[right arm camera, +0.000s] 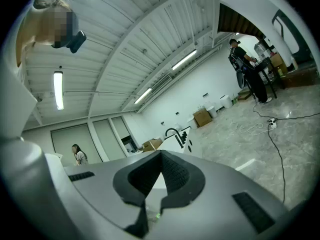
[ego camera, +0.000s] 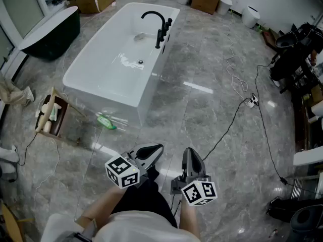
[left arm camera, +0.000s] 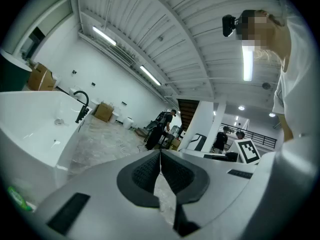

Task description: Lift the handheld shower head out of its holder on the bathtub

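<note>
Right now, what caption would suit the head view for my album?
The left gripper and right gripper, both shut and empty, held short of the white bathtub with its black faucet.

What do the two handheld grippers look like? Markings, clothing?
Left gripper and right gripper match: smooth grey shells, dark ribbed pads narrowing toward the tips. Each carries a white cube printed with black square markers. The person wears a white top.

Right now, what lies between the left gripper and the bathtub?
Head view: mostly bare grey floor, with a green bottle lying by the bathtub.
</note>
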`<state>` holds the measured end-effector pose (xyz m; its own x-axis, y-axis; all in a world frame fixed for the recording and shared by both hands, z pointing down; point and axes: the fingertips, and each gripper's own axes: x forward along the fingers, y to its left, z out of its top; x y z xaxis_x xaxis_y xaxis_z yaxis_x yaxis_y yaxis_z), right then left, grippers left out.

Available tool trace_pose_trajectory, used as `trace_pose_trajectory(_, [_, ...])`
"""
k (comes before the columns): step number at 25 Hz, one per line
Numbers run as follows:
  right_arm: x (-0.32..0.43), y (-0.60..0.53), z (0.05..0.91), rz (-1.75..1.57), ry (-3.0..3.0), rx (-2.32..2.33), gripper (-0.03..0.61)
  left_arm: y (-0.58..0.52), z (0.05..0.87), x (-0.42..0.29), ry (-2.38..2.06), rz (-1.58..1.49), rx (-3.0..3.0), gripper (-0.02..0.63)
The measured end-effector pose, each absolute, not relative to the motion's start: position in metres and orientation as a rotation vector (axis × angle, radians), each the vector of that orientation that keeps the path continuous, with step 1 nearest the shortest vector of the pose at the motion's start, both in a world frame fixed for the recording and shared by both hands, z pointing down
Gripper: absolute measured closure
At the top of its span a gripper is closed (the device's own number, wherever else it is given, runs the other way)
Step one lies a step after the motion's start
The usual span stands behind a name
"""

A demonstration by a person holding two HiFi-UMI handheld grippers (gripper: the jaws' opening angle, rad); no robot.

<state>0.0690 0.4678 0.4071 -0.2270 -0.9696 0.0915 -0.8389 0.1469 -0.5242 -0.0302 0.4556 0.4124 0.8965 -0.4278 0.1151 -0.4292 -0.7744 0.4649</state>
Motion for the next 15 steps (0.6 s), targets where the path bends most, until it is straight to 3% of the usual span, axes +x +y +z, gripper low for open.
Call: trace_pose_trajectory(15, [0.015,0.535,0.356,-0.525,2.289,-1.788,0.561,0.520,0.386,-0.094,-0.604,0.011,2.660,0.601])
